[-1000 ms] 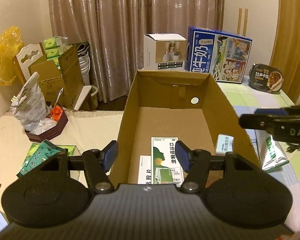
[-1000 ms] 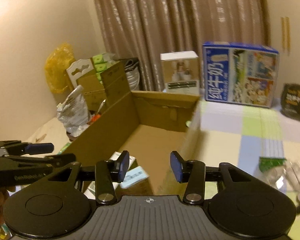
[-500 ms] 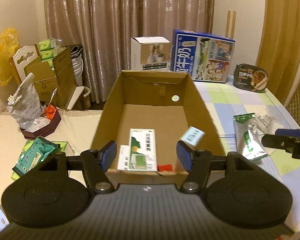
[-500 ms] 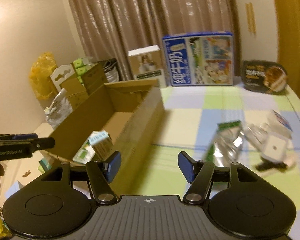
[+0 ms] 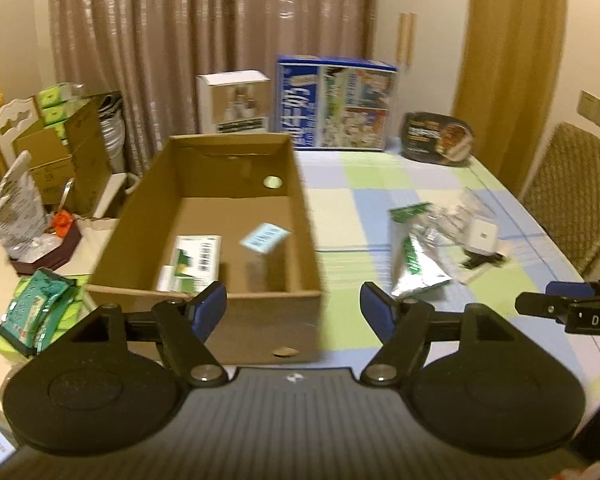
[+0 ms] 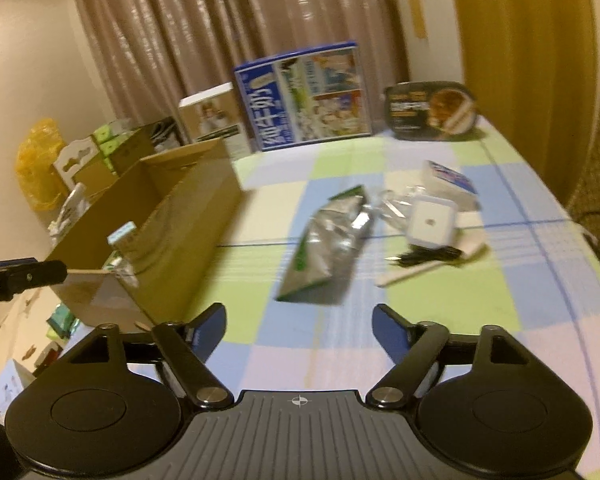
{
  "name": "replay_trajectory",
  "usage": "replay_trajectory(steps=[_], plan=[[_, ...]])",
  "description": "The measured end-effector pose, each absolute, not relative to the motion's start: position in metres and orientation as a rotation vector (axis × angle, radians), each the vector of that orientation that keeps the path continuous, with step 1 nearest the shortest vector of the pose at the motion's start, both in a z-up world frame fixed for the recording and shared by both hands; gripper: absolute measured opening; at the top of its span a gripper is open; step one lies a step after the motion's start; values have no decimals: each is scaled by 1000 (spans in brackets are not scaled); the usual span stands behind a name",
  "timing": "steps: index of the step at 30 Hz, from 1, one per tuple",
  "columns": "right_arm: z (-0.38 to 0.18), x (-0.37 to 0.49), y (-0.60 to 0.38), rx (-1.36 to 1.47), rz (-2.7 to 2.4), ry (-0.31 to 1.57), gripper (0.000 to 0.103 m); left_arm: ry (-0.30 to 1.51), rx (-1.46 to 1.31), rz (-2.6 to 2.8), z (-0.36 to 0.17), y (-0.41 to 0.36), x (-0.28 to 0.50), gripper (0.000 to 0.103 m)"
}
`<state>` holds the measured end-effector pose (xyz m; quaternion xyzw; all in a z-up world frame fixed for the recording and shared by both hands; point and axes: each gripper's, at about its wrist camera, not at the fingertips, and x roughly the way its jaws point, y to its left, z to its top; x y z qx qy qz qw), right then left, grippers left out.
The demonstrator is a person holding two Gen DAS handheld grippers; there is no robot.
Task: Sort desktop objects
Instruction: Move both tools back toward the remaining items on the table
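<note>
An open cardboard box [image 5: 256,320] [image 6: 172,216] stands on the checked tablecloth [image 6: 440,292]. Inside lie a green-and-white carton [image 5: 198,256] and a small pale blue box [image 5: 265,237] [image 6: 121,235] on end. My left gripper [image 5: 293,309] hangs before the box's near wall, jaws opening, nothing between them. My right gripper [image 6: 298,326] is over the cloth to the right of the box, jaws opening wide and empty. Ahead of it lie a silver-green pouch [image 6: 328,246] [image 5: 416,256], a white square charger [image 6: 430,222] [image 5: 482,236] with a black cable [image 6: 428,257], and a white-blue box [image 6: 450,184].
A blue milk carton case [image 5: 336,104], a white box [image 5: 234,100] and a black food tray [image 5: 438,138] line the table's far edge. Green packets [image 5: 32,312] lie left of the box. A wicker chair [image 5: 572,192] stands at the right.
Both grippers pulled back and swung right, away from the box, and their jaws spread wider. The small pale blue box now rests inside the cardboard box.
</note>
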<state>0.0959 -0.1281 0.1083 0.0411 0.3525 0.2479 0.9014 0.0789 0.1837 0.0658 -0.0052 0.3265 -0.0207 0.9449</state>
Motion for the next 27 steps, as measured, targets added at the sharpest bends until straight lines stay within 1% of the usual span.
replay_trajectory(steps=[1, 4, 5, 9, 17, 20, 27], plan=[[109, 94, -135, 86, 500, 727, 89, 668, -8, -59, 65, 176, 78, 70], [111, 91, -154, 96, 463, 721, 95, 675, -3, -100, 63, 154, 76, 74], [112, 90, -159, 100, 452, 720, 96, 676, 0, -111, 62, 148, 75, 77], [115, 89, -178, 108, 420, 721, 101, 692, 22, -171, 58, 123, 76, 80], [119, 90, -196, 120, 395, 719, 101, 710, 64, -225, 54, 90, 82, 95], [120, 94, -200, 125, 392, 715, 101, 723, 81, -239, 52, 81, 88, 98], [122, 109, -208, 114, 385, 704, 101, 742, 111, -255, 47, 64, 105, 101]])
